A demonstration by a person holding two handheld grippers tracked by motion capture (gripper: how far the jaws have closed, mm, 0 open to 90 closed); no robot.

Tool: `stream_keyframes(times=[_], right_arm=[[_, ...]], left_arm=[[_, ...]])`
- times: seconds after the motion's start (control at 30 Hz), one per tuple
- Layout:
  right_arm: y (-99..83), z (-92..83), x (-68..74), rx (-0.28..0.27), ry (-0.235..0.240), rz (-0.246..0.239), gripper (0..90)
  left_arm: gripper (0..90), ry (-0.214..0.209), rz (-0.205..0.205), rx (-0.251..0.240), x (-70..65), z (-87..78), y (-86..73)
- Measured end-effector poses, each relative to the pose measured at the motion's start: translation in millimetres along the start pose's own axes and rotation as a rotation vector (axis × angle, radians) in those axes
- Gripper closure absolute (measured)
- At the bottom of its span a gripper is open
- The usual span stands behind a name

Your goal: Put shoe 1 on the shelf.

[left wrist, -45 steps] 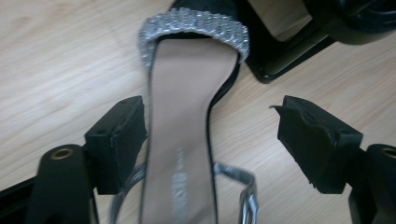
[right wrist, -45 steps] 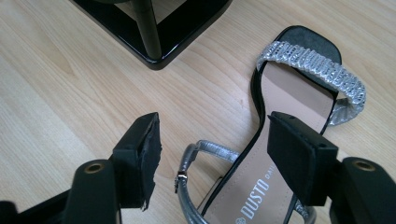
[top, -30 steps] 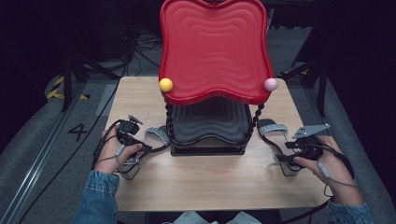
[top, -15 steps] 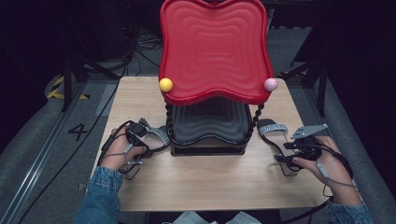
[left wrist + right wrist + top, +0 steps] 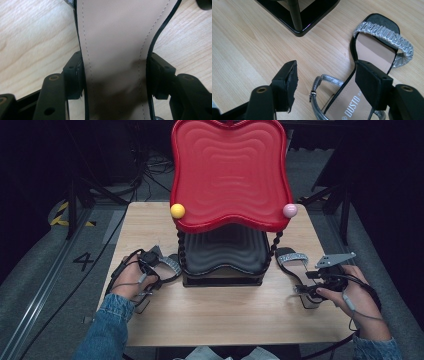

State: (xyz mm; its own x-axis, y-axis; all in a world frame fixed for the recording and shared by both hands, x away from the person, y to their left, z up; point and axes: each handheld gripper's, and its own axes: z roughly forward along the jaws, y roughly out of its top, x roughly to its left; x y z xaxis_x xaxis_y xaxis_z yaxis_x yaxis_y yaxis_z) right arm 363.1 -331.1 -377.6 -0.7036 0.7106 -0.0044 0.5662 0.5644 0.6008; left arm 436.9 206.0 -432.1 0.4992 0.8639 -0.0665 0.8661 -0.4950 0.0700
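Observation:
A black sandal with a silver strap (image 5: 171, 264) lies on the table left of the rack's base. My left gripper (image 5: 156, 266) is down over it. In the left gripper view its jaws have just been closing, and both pads (image 5: 77, 75) press on the edges of the beige insole (image 5: 115, 37). The matching right sandal (image 5: 292, 261) lies right of the rack. My right gripper (image 5: 312, 287) hovers at its heel end, open: one pad (image 5: 372, 85) is above the insole (image 5: 374, 50), the other (image 5: 287, 85) over bare wood, with the silver ankle strap (image 5: 317, 85) between them.
A two-level rack stands mid-table, with a red wavy top shelf (image 5: 230, 170) above a black lower shelf (image 5: 225, 251). A yellow ball (image 5: 177, 211) and a pink ball (image 5: 289, 210) cap its front corners. The rack's black base (image 5: 299, 22) is close to the right sandal. The wooden table (image 5: 225, 315) spreads toward me.
My left hand has shifted toward the rack and settled over the left sandal, and its jaws have narrowed onto the sole. The right hand and right sandal have stayed put.

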Motion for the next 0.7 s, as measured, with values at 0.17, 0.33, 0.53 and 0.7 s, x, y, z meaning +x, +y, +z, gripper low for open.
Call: stream_keyframes(times=[0.17, 0.33, 0.53, 0.7], right_arm=[[0.1, -2.5, -2.1, -0.01, -0.004, -0.005, 34.9], [1.1, -4.2, -2.0, -0.015, -0.003, -0.007, 34.8], [1.8, -8.3, -2.2, -0.028, -0.001, -0.005, 34.7], [1.5, -10.4, -2.7, -0.035, -0.004, -0.005, 34.6]], left_arm=[[40.9, -0.028, -0.038, 0.014, -0.3, -11.4, -4.1], [40.9, -0.011, -0.05, 0.013, -2.9, -25.0, -7.0], [41.0, -0.013, -0.085, -0.016, -5.3, -46.9, -10.2], [41.1, -0.012, -0.089, -0.035, -6.9, -65.9, -10.4]])
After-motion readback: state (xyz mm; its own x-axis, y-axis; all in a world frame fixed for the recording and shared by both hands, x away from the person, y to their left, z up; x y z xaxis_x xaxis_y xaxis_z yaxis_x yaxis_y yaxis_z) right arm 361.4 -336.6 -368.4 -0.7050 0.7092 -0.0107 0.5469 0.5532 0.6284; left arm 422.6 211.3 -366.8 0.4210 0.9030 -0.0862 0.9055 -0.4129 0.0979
